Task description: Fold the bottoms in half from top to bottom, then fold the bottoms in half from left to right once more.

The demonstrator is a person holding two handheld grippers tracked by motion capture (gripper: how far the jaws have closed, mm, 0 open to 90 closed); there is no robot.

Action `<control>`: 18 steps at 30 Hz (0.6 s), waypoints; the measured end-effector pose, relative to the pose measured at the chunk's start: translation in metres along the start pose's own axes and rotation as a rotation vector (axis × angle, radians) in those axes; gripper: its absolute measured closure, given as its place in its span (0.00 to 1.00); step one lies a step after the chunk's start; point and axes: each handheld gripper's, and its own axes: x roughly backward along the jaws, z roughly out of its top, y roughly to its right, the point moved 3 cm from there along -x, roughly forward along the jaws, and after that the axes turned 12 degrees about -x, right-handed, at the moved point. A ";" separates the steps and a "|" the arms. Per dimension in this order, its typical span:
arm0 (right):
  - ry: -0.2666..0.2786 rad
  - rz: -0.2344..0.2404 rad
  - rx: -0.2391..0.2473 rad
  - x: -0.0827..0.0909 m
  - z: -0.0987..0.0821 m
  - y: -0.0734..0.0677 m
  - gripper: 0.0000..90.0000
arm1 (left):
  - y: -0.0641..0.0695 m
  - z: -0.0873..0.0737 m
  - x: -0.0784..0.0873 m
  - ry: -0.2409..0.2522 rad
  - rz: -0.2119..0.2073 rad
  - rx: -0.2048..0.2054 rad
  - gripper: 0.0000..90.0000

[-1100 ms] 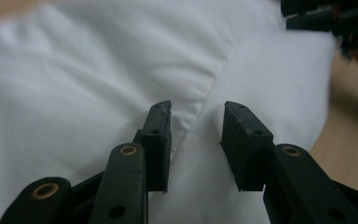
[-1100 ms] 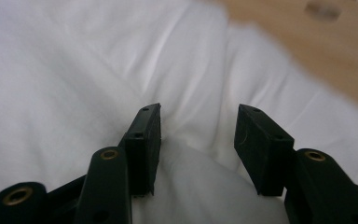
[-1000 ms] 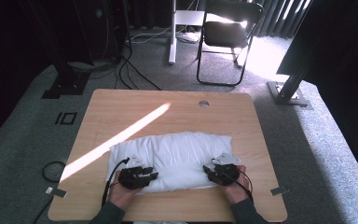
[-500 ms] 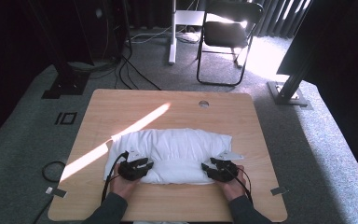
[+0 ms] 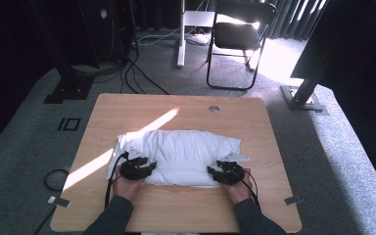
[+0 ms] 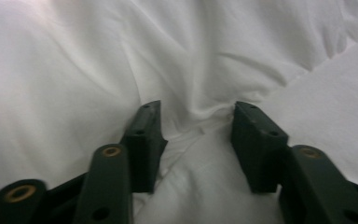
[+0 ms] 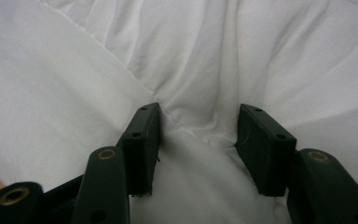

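Left claw (image 6: 196,122) newly spread, right claw (image 7: 198,122) half spread, both astride unlabelled white cloth (image 5: 186,149) folds.

Cloth (image 5: 178,155) lay bunched across the table (image 5: 127,105), nearer the person's edge than the far one. Left gripper (image 5: 138,168) sat at the cloth's near-left corner, right gripper (image 5: 226,172) at its near-right corner, well apart, cloth between them. In the gripper views, folds of cloth (image 6: 200,126) (image 7: 200,126) sat between each pair of jaws. Hole (image 5: 214,108) in the table was behind the cloth, by the far edge. Chair (image 5: 237,36) stood on the floor beyond the table, cables (image 5: 137,73) to its left.
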 end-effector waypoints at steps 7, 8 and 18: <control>0.004 0.002 -0.002 0.000 0.000 0.000 0.54 | -0.035 -0.004 0.032 0.062 0.151 0.134 0.23; 0.003 0.004 -0.002 0.000 0.000 0.001 0.54 | -0.041 -0.006 0.033 0.057 0.142 0.160 0.19; 0.005 0.008 -0.003 0.000 -0.001 0.001 0.54 | -0.066 -0.025 0.010 -0.035 0.122 0.290 0.10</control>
